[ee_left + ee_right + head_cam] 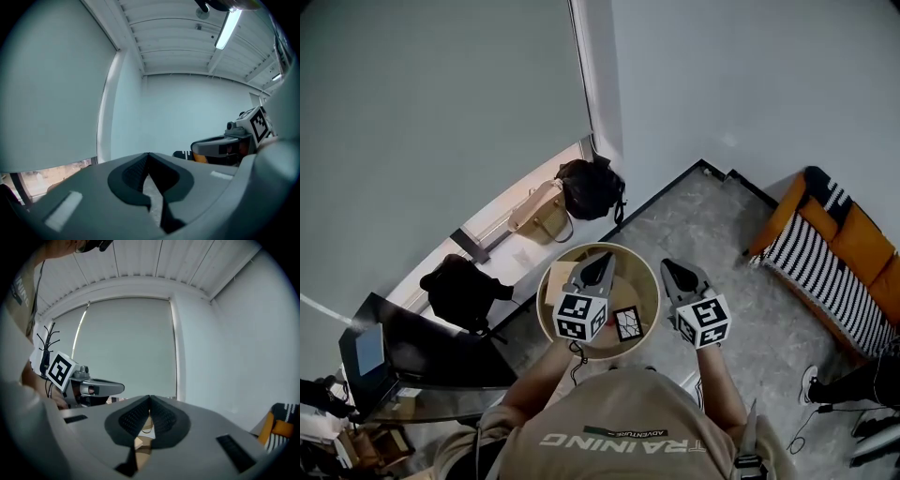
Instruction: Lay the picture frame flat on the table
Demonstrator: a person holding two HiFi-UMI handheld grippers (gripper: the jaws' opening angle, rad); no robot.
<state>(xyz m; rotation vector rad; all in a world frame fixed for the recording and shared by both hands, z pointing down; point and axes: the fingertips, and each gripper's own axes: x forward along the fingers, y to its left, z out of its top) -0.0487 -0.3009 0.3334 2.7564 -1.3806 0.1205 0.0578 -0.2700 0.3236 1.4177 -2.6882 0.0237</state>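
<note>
- Round, pale wooden table point(649, 281) bearing a small, dark-edged square picture frame point(627, 323).
- Left gripper point(606, 257) and right gripper point(668, 266): ribbed jaws pressed together, holding nothing.

The left gripper point(604, 260) is covering much of the round table point(654, 286), and the person's shirt point(619, 431) is hiding the table's near rim. The picture frame point(627, 322) is showing too small to tell its image, or whether it is standing or lying. The head view's right edge is cutting off the striped sofa point(839, 253), and its left edge is cutting off the dark desk point(384, 361). In the right gripper view, the closed jaws are letting through only a sliver of tan objects point(140, 441).
</note>
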